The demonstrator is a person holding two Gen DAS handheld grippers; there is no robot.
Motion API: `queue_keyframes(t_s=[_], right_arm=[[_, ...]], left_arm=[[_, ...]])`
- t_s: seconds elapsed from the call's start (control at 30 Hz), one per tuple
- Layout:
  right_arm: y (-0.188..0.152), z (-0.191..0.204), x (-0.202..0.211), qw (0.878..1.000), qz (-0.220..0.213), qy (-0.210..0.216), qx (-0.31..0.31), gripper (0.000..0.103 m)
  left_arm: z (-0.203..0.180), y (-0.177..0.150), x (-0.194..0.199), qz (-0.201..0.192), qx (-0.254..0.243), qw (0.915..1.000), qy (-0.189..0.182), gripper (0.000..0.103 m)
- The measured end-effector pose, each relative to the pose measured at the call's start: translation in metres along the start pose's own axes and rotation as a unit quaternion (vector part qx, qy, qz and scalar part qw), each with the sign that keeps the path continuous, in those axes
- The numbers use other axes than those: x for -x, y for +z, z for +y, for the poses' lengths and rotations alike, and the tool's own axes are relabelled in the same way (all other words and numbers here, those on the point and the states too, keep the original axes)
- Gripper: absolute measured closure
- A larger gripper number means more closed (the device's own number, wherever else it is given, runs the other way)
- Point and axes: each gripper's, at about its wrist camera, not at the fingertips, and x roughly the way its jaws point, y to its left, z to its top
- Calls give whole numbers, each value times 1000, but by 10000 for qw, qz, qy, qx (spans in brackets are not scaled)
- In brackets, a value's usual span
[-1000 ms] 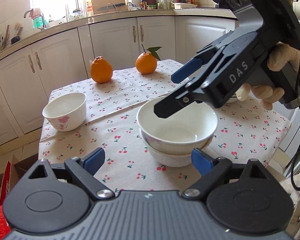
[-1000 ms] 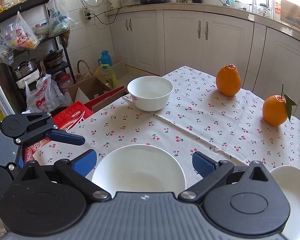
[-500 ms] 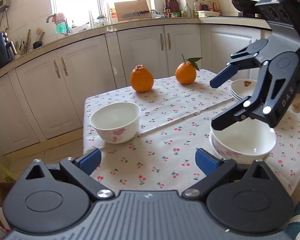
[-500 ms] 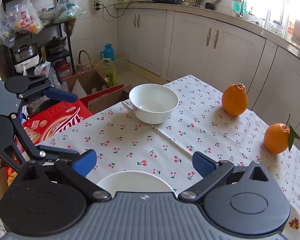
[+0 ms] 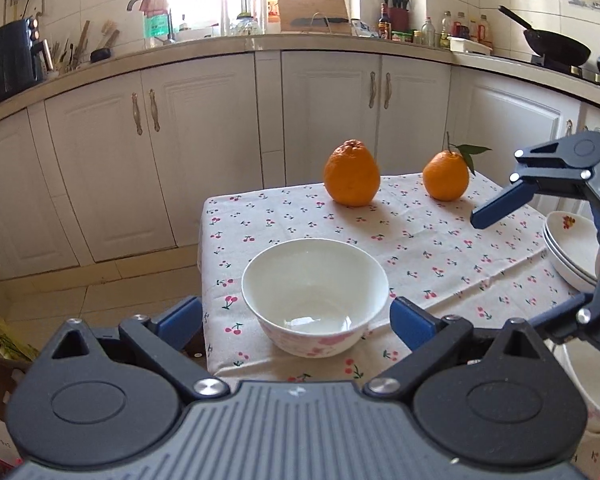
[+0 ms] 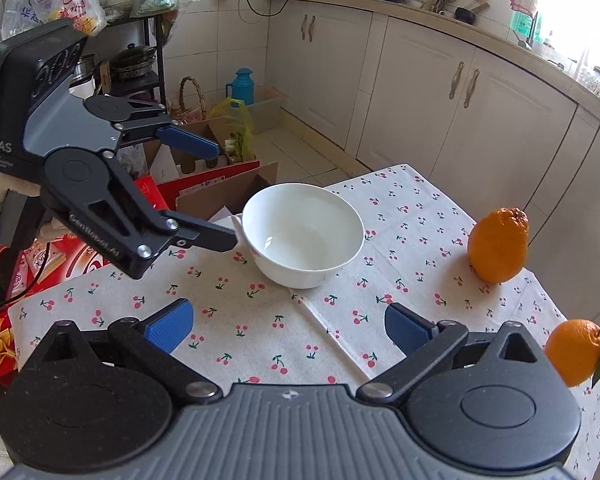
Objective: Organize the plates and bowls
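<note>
Left tongs [image 5: 296,316] spread wide, empty, white bowl [image 5: 315,294] just ahead at 12 o'clock on worktop [image 5: 440,248]. Right tongs [image 6: 286,326] spread wide, empty.

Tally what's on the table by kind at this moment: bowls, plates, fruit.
Bowls: 2, a lone bowl near the table's edge and another at the frame's edge
Plates: 2 at least, stacked, partly hidden
Oranges: 2, one knobbly, one leafed
Total: 6

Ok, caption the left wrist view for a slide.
Open left gripper approaching a lone white bowl on the cherry-print tablecloth.
</note>
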Motion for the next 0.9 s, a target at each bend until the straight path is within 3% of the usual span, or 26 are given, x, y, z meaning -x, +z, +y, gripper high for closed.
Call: queue_keyframes(t_s=[0.23, 0.47, 0.9], right_arm=[[14, -21, -35, 9996, 69, 276, 42, 0], [21, -34, -61, 9977, 59, 671, -98, 1], [24, -36, -89, 9969, 274, 737, -5, 11]], left_arm=[[26, 9, -40, 335, 442, 9981, -264, 10], [35, 13, -59, 522, 506, 9966, -380, 22], [40, 17, -74, 705, 603, 9937, -623, 42]])
